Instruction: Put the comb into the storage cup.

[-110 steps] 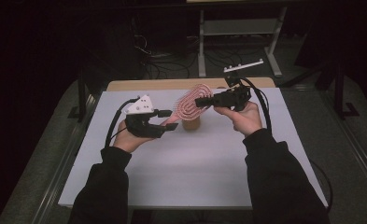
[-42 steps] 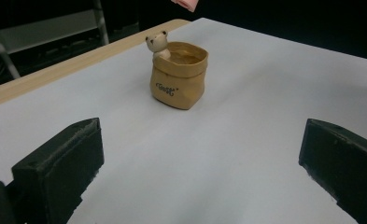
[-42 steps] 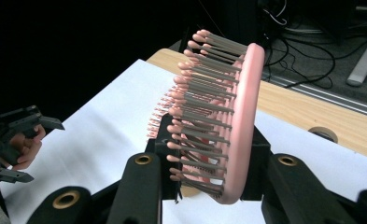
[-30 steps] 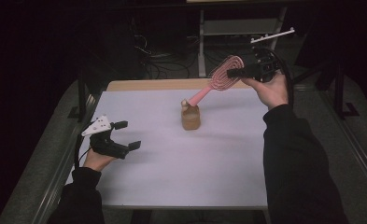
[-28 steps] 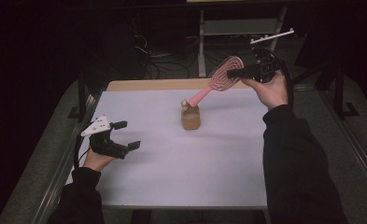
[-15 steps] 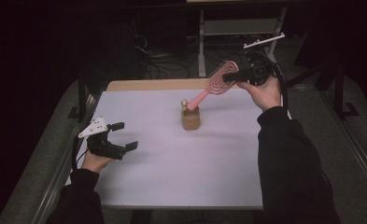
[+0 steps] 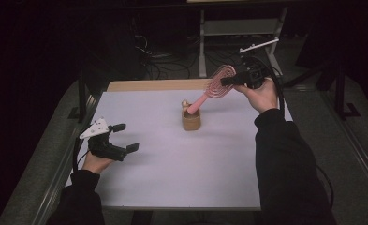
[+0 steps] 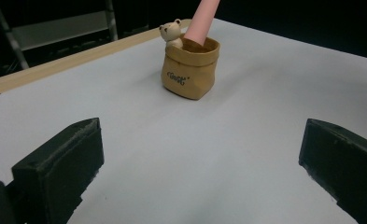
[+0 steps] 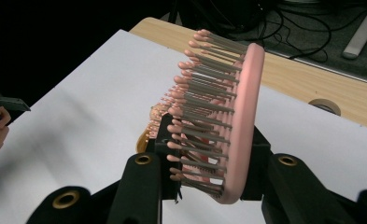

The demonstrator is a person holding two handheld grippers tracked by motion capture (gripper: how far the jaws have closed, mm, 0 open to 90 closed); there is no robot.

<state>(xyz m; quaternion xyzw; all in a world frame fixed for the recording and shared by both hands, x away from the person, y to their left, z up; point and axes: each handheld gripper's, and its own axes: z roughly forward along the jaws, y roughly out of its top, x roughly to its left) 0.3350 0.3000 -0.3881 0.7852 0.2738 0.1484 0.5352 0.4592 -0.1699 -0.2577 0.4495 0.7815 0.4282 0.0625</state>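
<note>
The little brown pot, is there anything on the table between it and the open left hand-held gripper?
Nothing visible. Only bare white table surface lies between the left hand-held gripper and the brown pot. The pink hairbrush already sits handle-first in it.

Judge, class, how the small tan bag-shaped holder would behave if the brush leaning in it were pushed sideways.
The holder looks small and light, so it may well tip. The brush leans far over its rim, which adds leverage. The right gripper clamps the brush head, probably steadying it for now.
</note>
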